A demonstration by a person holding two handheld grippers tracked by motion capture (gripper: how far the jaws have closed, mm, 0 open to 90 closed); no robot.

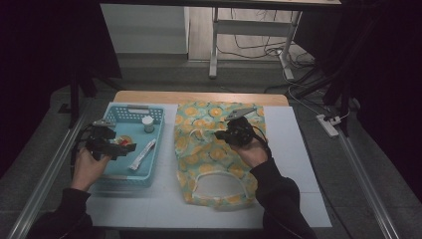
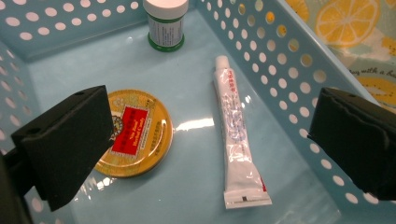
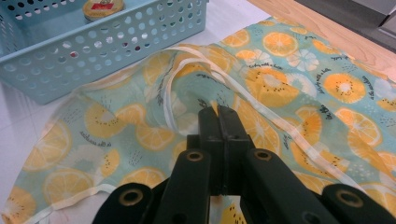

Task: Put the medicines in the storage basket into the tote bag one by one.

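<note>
Right claw (image 3: 218,112), jaws pressed together, pinching the lemon-print fabric bag (image 3: 289,93) lying flat on the counter (image 1: 293,149) beside the blue perforated basket (image 1: 149,172); left claw (image 2: 210,140), jaws spread wide, hovering inside that basket. Contents: round yellow tin (image 2: 140,133), white ointment tube (image 2: 236,135), small green-banded bottle (image 2: 166,23), all apart.
</note>
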